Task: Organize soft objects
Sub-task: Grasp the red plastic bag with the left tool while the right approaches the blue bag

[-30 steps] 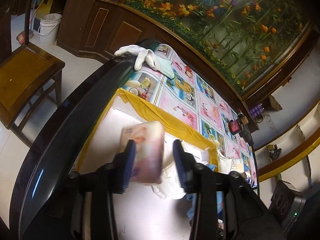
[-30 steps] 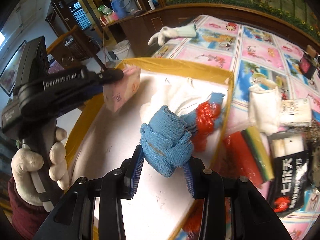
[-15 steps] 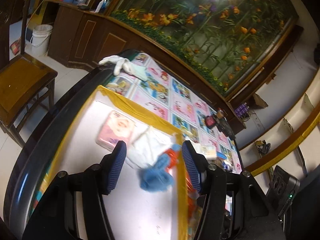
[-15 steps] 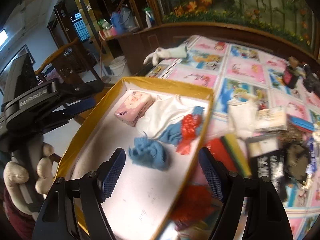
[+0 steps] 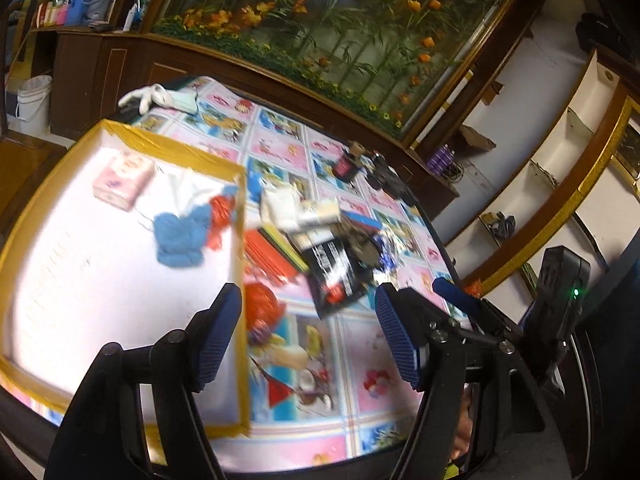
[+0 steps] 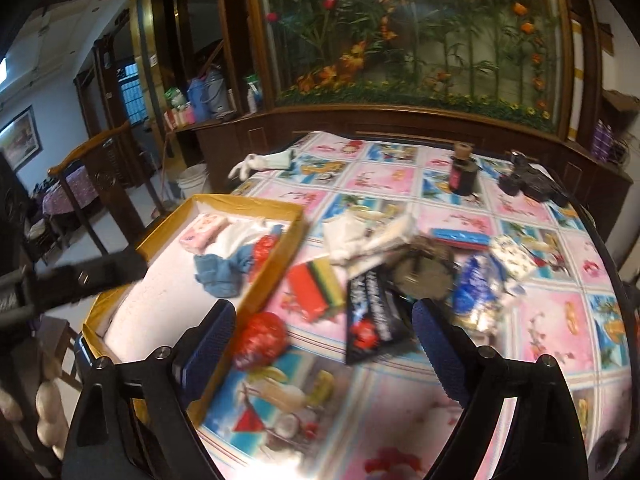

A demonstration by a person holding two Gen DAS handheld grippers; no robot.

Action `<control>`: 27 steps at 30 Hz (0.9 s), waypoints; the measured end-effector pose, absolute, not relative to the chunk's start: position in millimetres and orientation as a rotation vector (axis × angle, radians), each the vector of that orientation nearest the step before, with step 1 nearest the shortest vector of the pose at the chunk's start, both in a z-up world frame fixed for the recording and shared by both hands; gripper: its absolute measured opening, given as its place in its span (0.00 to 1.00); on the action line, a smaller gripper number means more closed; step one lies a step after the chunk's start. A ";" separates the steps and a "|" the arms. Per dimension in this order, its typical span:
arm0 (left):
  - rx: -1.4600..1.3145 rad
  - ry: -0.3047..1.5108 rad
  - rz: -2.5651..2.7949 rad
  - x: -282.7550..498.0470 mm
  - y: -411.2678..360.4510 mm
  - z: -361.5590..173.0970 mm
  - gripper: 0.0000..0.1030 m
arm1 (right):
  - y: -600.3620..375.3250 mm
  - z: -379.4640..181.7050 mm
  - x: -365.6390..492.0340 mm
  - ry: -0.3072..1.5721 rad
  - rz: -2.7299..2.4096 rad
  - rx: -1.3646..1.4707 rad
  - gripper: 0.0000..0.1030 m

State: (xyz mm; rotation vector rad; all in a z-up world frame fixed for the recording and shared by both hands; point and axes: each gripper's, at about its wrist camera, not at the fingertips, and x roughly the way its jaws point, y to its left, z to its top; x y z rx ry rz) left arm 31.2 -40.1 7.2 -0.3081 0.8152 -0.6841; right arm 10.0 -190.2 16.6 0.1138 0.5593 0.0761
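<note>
— How did the two sets of fingers stand?

— The left gripper [image 5: 308, 338] had its fingers [image 5: 218, 336] released and widening, nothing between them; it tilted downward over the near right edge of the yellow-rimmed tray [image 5: 239, 216]. The right gripper [image 6: 322, 350] was the same: fingers [image 6: 438, 346] spreading very wide, empty, angled down over the patterned bench [image 6: 400, 400] just beside the tray's corner. (Both views were smeared with blur.)

— And the hands themselves?

— From the right wrist camera, a white-gloved hand [image 6: 46, 412] showed at the lower left edge, and the left gripper's dark body reached in across the tray's near side. From the left wrist camera, the right gripper's blue finger tip and black body sat at the far right.

— Where were the soft things?

— Inside the tray: a blue knitted cloth [image 5: 180, 236] near the middle, a white cloth [image 5: 184, 184] behind it, a red piece [image 5: 220, 216] against the right wall, and a pink tissue pack [image 5: 122, 178] toward the far corner. Outside, a red ball-like bundle [image 6: 260, 338] lay on the bench touching the tray's outer wall, between the right fingers in view but not touched by them.

— What crowded the rest?

— A striped red, green and yellow sponge [image 6: 318, 282], a black packet [image 6: 372, 320], a white cloth lump [image 6: 346, 234], a round dark clock-like thing [image 6: 422, 270] and a blue shiny wrapper [image 6: 476, 284], heaped together near the bench's middle. A white glove [image 6: 260, 162] lay at the far edge.
</note>
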 end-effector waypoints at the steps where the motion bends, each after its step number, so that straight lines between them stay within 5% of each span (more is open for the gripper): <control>1: -0.304 0.822 -0.680 27.9 -43.1 5.0 0.66 | -199.1 15.3 4.4 0.561 0.066 0.124 0.88; 27: -0.025 0.943 -0.643 31.0 -114.8 -46.6 0.66 | -332.6 -47.3 -6.8 0.629 -0.072 0.373 0.88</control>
